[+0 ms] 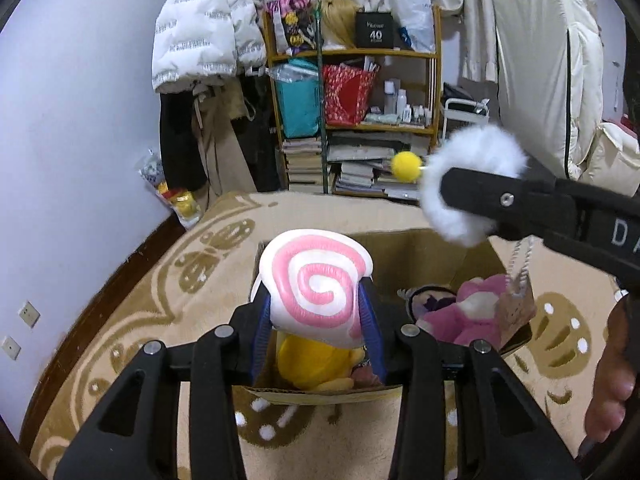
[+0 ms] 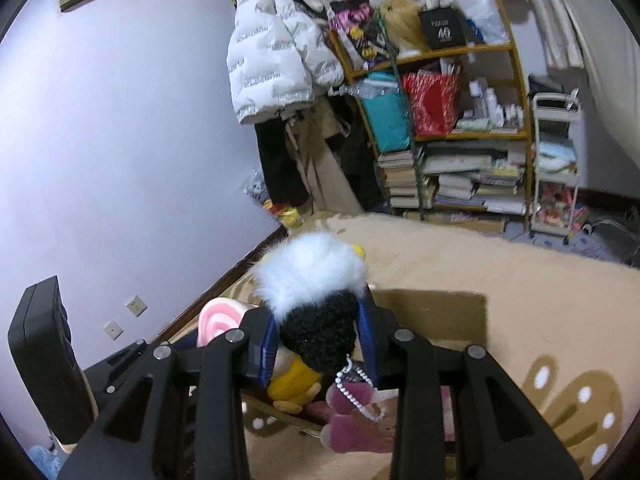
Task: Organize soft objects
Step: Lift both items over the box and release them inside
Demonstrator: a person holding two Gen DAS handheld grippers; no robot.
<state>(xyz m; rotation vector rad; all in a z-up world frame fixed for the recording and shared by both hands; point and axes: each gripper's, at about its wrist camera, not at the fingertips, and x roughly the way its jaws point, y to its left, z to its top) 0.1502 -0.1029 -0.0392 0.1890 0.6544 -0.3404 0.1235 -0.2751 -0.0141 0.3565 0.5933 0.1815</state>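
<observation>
left gripper (image 1: 316,312): clenched on a pink-and-white spiral plush (image 1: 316,284), its blue pads pressing the toy from both sides. the plush hangs directly above the open cardboard box (image 1: 420,248), at the box's 9 o'clock side.

right gripper (image 2: 320,332): clenched on a fluffy white-and-black plush charm (image 2: 312,280). the black portion sits between the blue pads; the white fur projects forward toward 12 o'clock. a yellow pom-pom (image 1: 406,166) protrudes from the charm's far end, and a bead chain (image 2: 352,384) with a brown tag (image 1: 516,312) hangs below it. in the left wrist view this gripper enters from 3 o'clock and holds the charm above the box's far rim.

box contents — a yellow plush (image 1: 316,364) at 6 o'clock, a pink plush (image 1: 468,316) at 3 o'clock, and a small dark purple item between them, too obscured to identify.

the box rests on a beige patterned carpet (image 1: 160,300). at 12 o'clock, well apart — a wooden shelf (image 1: 360,92) with books and bags, and a white puffer jacket (image 1: 200,28) hanging beside it at 11 o'clock.
</observation>
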